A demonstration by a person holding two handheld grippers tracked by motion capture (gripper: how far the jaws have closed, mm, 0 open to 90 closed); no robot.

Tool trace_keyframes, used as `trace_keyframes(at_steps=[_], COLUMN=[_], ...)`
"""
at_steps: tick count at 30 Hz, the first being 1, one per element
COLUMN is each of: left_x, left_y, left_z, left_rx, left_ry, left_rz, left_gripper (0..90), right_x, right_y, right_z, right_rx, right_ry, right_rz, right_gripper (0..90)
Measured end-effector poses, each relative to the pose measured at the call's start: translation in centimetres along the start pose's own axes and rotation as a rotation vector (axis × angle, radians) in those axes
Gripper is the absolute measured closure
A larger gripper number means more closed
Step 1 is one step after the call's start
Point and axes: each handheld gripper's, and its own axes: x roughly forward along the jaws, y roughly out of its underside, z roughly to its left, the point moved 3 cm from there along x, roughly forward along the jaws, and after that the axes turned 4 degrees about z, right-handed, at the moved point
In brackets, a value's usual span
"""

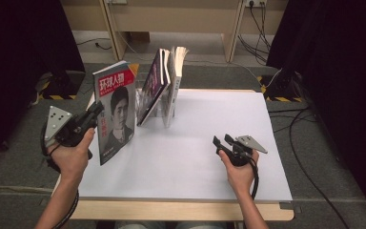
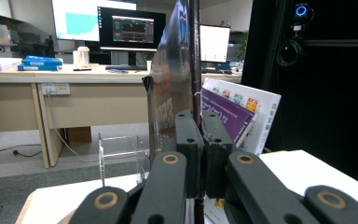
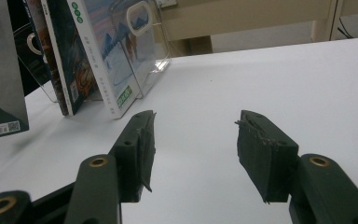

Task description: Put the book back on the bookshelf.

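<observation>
A magazine with a red title band and a portrait on its cover stands upright over the table's left side. My left gripper is shut on its left edge. In the left gripper view the jaws press together on the thin magazine, seen edge-on. My right gripper sits low over the white table top at the right, open, with nothing between its jaws. The magazine's dark back cover shows at the left of the right gripper view.
Several books lean in a clear acrylic stand at the table's far middle, and a purple one is nearest the held magazine. Black curtains flank the table. Cables lie on the floor at the right.
</observation>
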Motion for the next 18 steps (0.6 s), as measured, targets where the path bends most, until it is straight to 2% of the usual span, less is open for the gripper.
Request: trace_keyframes(at_steps=[18], left_x=[1.3], left_y=[-0.9], left_z=[1.6], left_rx=[0.006], left_ry=[-0.046], left_rz=[-0.044], left_gripper=[87.2], right_x=[-0.2], right_y=[0.5], right_z=[-0.5], right_rx=[0.016], right_ry=[0.03], right_rz=[-0.016], right_gripper=[46.3])
